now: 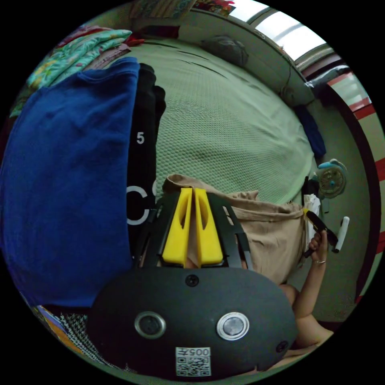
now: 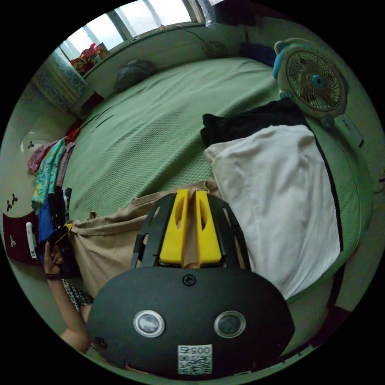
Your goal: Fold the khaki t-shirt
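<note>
The khaki t-shirt point(image 1: 272, 232) hangs stretched over the near edge of the green bed point(image 1: 224, 120), held at both ends. In the left gripper view my left gripper point(image 1: 192, 191) has its yellow jaws pressed together on one upper corner of the shirt, with khaki cloth showing between them. In the right gripper view my right gripper point(image 2: 191, 193) is shut the same way on the other corner of the khaki t-shirt point(image 2: 108, 240). Each view shows the other gripper held in a hand at the shirt's far end: right gripper point(image 1: 321, 228), left gripper point(image 2: 56, 236).
A folded blue garment point(image 1: 68, 180) and a black one with white print point(image 1: 142, 168) lie beside the left gripper. A white garment point(image 2: 280, 200) over a black one point(image 2: 248, 120) lies beside the right gripper. A small fan point(image 2: 315, 80) stands at the bed's corner. Floral cloths point(image 1: 76, 52) are piled farther back.
</note>
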The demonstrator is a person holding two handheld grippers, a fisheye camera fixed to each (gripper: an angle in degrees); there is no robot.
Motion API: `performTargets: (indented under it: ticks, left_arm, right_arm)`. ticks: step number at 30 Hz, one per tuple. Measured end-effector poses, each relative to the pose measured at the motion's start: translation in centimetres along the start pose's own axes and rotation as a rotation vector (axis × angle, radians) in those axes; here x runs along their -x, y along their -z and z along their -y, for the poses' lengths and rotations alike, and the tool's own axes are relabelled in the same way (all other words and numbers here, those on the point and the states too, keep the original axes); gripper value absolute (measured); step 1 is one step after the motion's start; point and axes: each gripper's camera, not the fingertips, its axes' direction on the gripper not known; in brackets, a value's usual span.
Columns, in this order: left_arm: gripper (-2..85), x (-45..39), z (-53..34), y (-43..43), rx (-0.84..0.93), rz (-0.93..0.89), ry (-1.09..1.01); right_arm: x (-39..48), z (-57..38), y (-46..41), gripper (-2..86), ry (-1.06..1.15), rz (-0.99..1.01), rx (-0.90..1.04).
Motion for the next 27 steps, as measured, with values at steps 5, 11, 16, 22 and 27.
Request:
performTargets:
  ticks: [5, 11, 16, 22, 27]
  left_arm:
    - [4.8, -1.5, -1.4, 1.7, -0.057, -0.023, -0.001]
    - [5.6, -4.1, -3.3, 2.1, -0.082, 0.018, -0.038]
    - [8.3, -8.3, -4.4, 0.7, -0.052, 0.016, -0.148]
    - [11.6, -15.1, -4.8, -2.6, 0.008, 0.085, -0.357]
    - [8.8, -18.5, -4.6, -5.1, 0.042, 0.194, -0.386]
  right_arm:
    - [3.5, -1.6, 1.8, 5.0, 0.123, -0.037, -0.097]
    - [9.2, -3.9, -0.1, 8.0, 0.363, -0.027, -0.050]
    - [13.5, -5.2, -2.7, 10.9, 0.513, -0.038, 0.006]
    - [16.6, -6.0, -4.8, 10.9, 0.598, -0.066, 0.048]
    - [17.8, -6.1, -6.1, 3.6, 0.572, -0.145, 0.035]
